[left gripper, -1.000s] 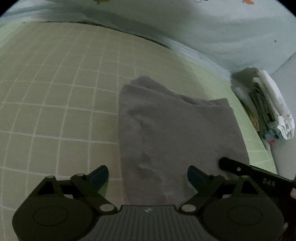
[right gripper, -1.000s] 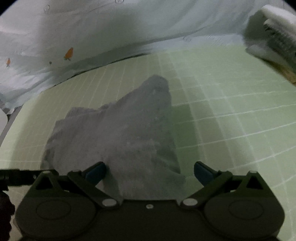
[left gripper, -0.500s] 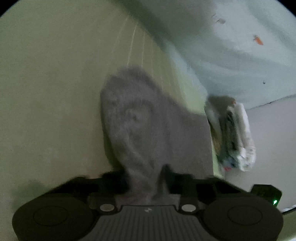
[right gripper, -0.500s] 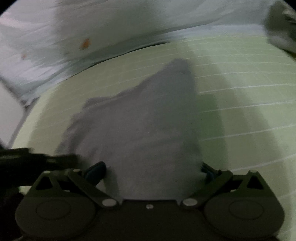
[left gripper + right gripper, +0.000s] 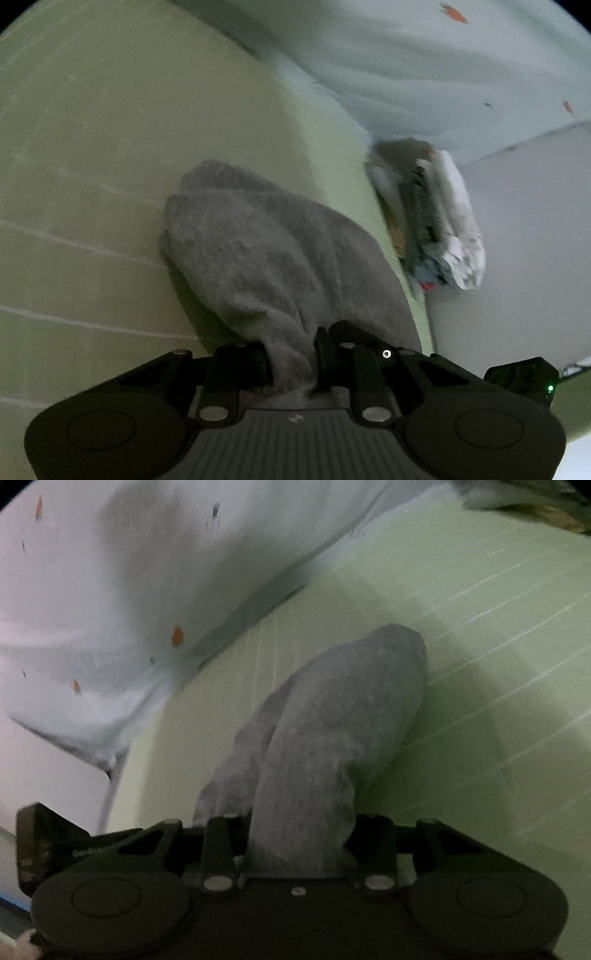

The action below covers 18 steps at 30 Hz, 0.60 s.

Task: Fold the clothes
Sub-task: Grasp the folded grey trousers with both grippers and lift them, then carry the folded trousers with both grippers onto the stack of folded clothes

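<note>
A grey fleecy cloth [image 5: 266,251] hangs bunched from both grippers above the green checked mat [image 5: 92,155]. My left gripper [image 5: 291,360] is shut on its near edge. In the right wrist view the same grey cloth [image 5: 332,738] drapes forward from my right gripper [image 5: 299,845], which is shut on another part of that edge. The cloth's far end still touches the mat. The fingertips are hidden in the fabric.
A stack of folded clothes [image 5: 432,214] lies at the mat's right edge; it also shows blurred in the right wrist view [image 5: 524,502]. A pale sheet with small orange prints [image 5: 110,590] borders the mat's far side. The other gripper's body [image 5: 48,845] shows at lower left.
Both grippers closed on the cloth's near edge and lifted it. The cloth went from lying flat to hanging bunched. Both views tilted as the grippers rose.
</note>
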Tool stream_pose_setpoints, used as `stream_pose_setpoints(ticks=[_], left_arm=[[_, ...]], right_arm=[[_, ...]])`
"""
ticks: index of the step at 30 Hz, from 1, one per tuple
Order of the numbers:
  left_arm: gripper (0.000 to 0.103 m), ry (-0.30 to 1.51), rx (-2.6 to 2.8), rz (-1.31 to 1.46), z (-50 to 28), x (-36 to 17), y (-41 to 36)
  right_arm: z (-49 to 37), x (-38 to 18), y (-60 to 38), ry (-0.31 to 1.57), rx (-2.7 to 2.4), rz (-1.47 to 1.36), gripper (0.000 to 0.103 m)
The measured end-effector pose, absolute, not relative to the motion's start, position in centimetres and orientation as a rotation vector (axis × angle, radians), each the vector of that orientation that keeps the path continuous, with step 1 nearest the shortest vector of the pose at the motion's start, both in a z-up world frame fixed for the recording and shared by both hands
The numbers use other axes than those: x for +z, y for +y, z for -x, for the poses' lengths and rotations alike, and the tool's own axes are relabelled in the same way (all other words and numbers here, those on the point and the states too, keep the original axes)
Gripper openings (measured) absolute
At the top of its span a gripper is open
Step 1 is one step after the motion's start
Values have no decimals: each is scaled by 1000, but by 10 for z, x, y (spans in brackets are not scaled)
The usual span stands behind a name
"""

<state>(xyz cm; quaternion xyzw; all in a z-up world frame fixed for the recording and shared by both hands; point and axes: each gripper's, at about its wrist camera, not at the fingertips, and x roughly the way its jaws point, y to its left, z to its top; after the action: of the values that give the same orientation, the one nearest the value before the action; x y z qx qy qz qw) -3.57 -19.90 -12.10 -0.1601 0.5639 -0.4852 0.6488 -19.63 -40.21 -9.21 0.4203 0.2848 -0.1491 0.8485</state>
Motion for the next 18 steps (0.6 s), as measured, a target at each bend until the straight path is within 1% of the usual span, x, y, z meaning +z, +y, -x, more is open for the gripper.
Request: stream_pose_setpoints(ticks=[8,15,18], left_arm=[[24,1203,-1199,371,107,-67,-278],[24,1107,-1315,368,168,-20,-402],[24,1053,-1373,364,182,11,-458]], right_arm=[[288,-32,-477,500,-336,-853,36],[362,23,-589,407,-337,-787,36],[388,46,-641,341,-320,-773,36]])
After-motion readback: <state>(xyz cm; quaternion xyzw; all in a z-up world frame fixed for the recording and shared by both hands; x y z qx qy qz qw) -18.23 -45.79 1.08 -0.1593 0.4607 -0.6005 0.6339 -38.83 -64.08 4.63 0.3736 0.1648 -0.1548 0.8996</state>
